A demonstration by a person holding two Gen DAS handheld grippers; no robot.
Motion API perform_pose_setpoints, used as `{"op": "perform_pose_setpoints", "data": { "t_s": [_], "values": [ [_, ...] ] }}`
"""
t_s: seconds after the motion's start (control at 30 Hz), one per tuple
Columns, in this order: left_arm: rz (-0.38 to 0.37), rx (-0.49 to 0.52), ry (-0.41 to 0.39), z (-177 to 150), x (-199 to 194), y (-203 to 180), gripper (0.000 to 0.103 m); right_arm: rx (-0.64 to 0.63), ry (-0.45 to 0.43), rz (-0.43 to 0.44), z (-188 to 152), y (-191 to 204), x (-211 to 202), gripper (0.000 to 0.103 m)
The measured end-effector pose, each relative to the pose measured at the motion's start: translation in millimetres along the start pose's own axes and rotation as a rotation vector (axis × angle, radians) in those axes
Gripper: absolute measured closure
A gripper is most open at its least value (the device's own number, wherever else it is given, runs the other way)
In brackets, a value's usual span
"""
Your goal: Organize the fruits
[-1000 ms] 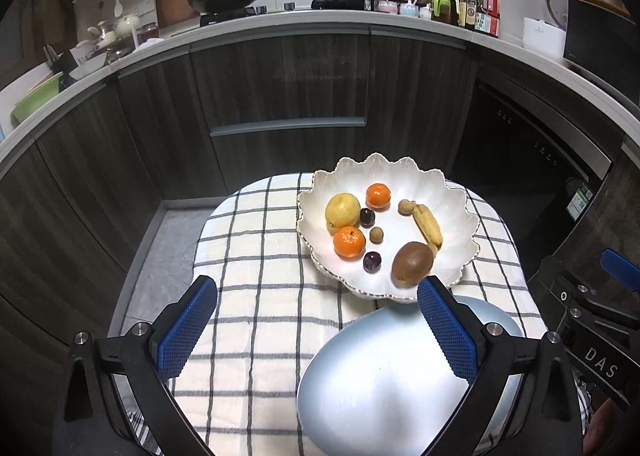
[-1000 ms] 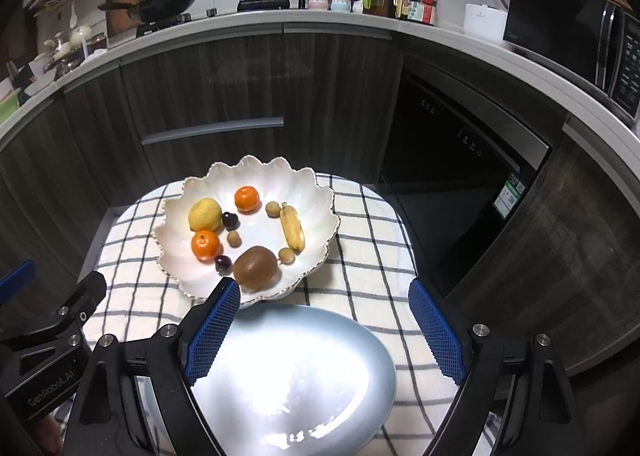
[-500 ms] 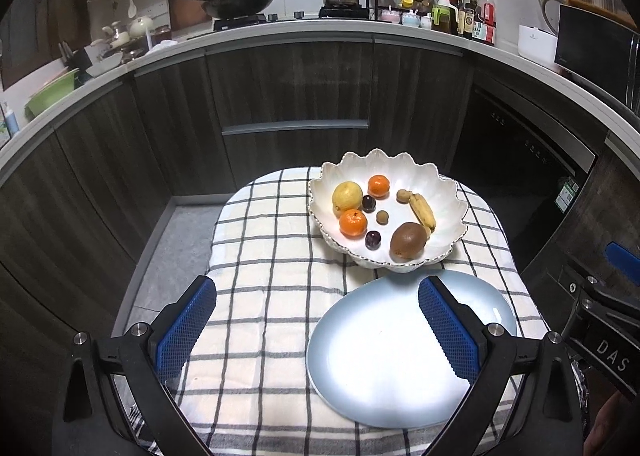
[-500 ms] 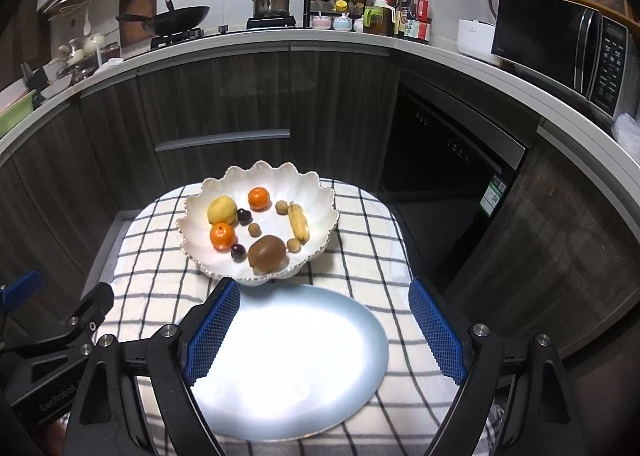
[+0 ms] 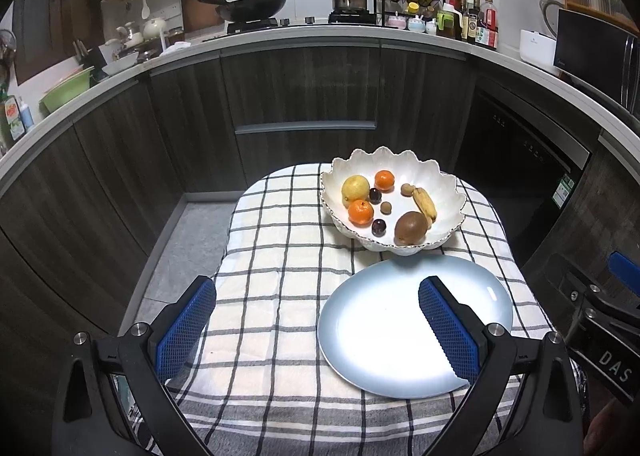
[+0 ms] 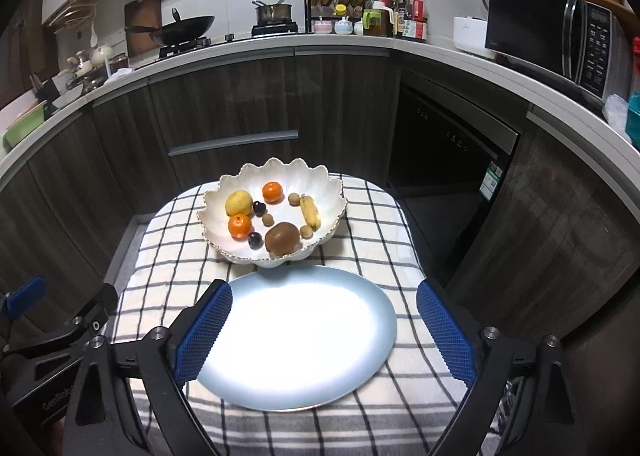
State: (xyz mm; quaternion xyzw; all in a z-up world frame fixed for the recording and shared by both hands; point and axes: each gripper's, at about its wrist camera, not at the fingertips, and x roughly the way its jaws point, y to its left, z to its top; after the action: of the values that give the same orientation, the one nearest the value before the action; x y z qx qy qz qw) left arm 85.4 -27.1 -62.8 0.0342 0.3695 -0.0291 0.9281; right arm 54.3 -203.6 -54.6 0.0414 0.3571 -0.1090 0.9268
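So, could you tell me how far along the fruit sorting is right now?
Nothing looks sorted yet: every fruit, including the kiwi and banana, sits in the white scalloped bowl, and the blue plate is bare. Both the left gripper and right gripper are open and empty. All the moving remains.

A home kitchen is showing here: a wok (image 5: 250, 6) and a pot (image 5: 349, 0) are sitting on the stove (image 5: 280, 21), sauce bottles (image 5: 478, 21) are crowding the counter (image 5: 320, 36), and a microwave (image 6: 548, 38) is standing above dark cabinets (image 5: 304, 96).
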Motion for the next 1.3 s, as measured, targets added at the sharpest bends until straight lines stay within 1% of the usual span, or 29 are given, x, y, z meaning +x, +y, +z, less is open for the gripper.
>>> {"op": "perform_pose_setpoints", "data": {
  "t_s": [0.1, 0.33, 0.63, 1.3],
  "values": [
    [0.005, 0.008, 0.001, -3.0, -4.8, -0.6, 0.0, 0.003, -0.005, -0.002, -3.7, -0.7, -7.0, 0.008],
    [0.029, 0.015, -0.029, -5.8, -23.7, 1.7, 0.0, 0.005, -0.011, -0.003, -10.6, -3.4, -18.5, 0.008],
    [0.036, 0.012, -0.046, -7.1, -37.0, 6.2, 0.0, -0.008, -0.036, -0.009, -10.2, -2.9, -30.6, 0.008],
    [0.031, 0.018, -0.052, -4.6, -43.0, 3.1, 0.0, -0.002, -0.046, -0.008, -8.8, -4.6, -35.1, 0.008]
  ]
}}
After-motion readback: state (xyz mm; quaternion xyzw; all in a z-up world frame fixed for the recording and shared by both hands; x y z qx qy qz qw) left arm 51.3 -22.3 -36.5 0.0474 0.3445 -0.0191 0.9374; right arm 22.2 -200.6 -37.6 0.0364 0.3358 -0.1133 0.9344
